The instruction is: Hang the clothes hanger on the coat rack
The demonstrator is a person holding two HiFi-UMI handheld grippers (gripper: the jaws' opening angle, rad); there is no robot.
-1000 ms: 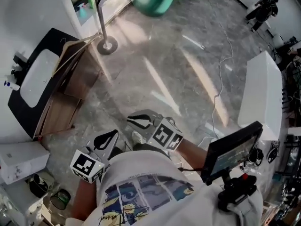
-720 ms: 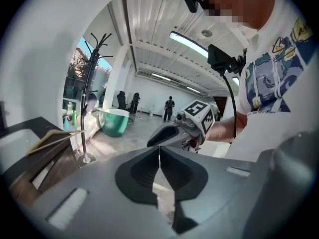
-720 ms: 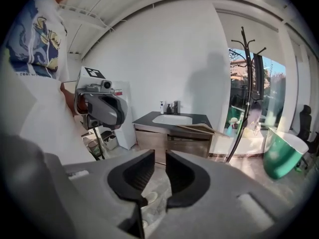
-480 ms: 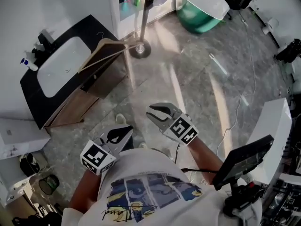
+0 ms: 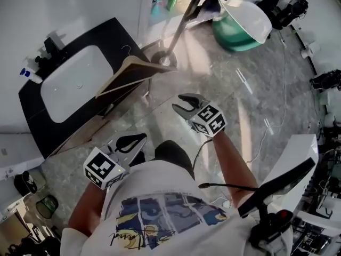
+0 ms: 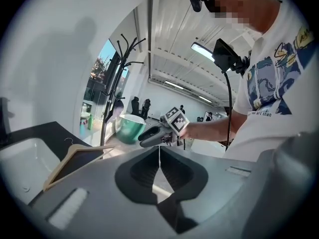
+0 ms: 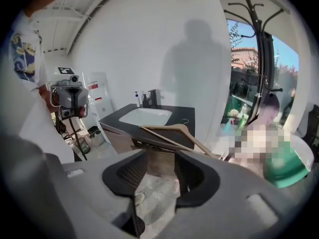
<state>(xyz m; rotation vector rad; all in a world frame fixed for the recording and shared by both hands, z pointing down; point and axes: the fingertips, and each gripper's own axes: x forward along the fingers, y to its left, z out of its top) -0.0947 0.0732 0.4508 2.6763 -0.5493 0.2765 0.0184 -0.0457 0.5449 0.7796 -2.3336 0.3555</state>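
A wooden clothes hanger (image 5: 134, 70) lies on the corner of the black vanity (image 5: 114, 33), its wire hook toward the sink; it also shows as hanger (image 7: 175, 133) and hanger (image 6: 75, 158). The black coat rack (image 5: 185, 17) stands just beyond, with bare branching hooks in coat rack (image 7: 259, 34). My right gripper (image 5: 187, 103) hovers over the floor short of the hanger, its jaws opening with nothing between them. Lower left, my left gripper (image 5: 133, 141) is shut and empty, its tips meeting in left gripper (image 6: 159, 153).
A white basin (image 5: 74, 81) with a faucet and small bottles (image 5: 29, 73) fills the vanity top. A green tub (image 5: 234, 28) sits behind the rack's base (image 5: 162, 60). A cable (image 5: 266, 132) trails over the grey floor; a screen on a stand (image 5: 277, 183) is at the right.
Both grippers have travelled across the floor toward the vanity and coat rack, which now sit closer. The right gripper's jaws have spread from nearly shut to open.
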